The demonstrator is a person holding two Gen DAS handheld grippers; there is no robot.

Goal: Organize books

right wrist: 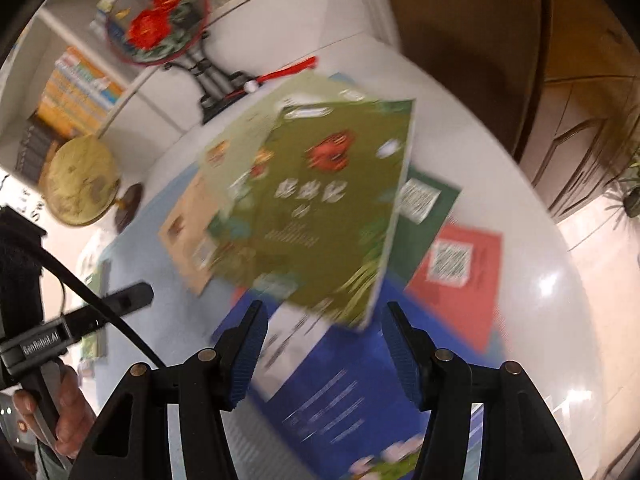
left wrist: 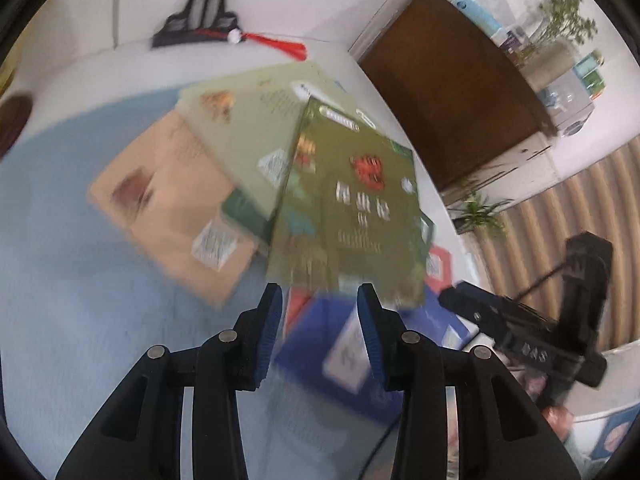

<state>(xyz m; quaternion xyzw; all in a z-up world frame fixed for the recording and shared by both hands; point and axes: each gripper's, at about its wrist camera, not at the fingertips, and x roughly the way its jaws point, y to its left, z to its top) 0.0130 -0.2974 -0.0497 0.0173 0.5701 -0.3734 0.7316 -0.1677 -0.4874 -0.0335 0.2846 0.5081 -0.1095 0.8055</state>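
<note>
- The olive-green book is being shown at frame centre, tilted above the scattered books; its lower corner is lying near the gap of the right gripper.
- The right gripper is being held parted; no pad contact with the book is being shown, so no grip is being confirmed.
- The left gripper is likewise being held partly open, with nothing visibly clamped between its pads.
- Whether the olive-green book is being supported at all cannot be told; heavy blur is being recorded.
- Risk: the book is being left unrestrained, so a fall onto the blue book or the red book is being judged likely, disturbing the layout.
</note>
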